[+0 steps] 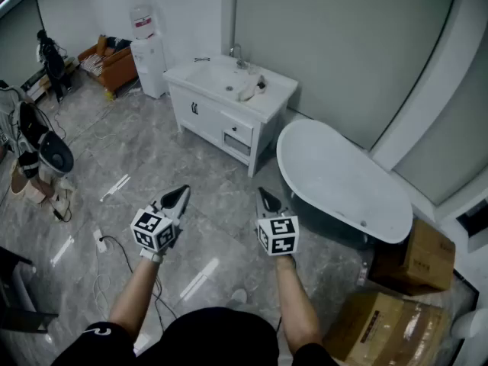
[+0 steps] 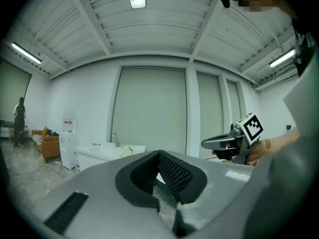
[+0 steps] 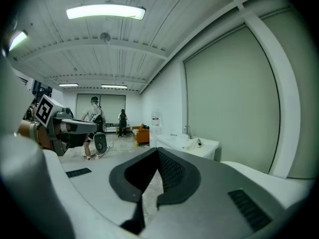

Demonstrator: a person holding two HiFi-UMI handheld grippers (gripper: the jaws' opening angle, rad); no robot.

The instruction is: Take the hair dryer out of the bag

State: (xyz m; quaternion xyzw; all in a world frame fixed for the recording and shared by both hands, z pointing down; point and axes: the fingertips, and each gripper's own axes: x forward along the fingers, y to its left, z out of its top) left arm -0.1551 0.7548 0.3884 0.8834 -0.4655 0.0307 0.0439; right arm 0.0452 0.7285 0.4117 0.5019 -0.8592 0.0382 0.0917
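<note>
My left gripper and right gripper: jaws together, empty. Presumed bag lies on vanity surface, well apart; hair dryer unseen. Judged rigid, smooth: take its handle; bag limp.

Head view steeply down; both gripper views level toward shared vanity.

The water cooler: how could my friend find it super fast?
Find the white sink cabinet next to the bathtub. At its left end stands the water cooler, a tall narrow white box. Unlike the orange sofa beyond it, it carries a bottle with a red label on top.
</note>
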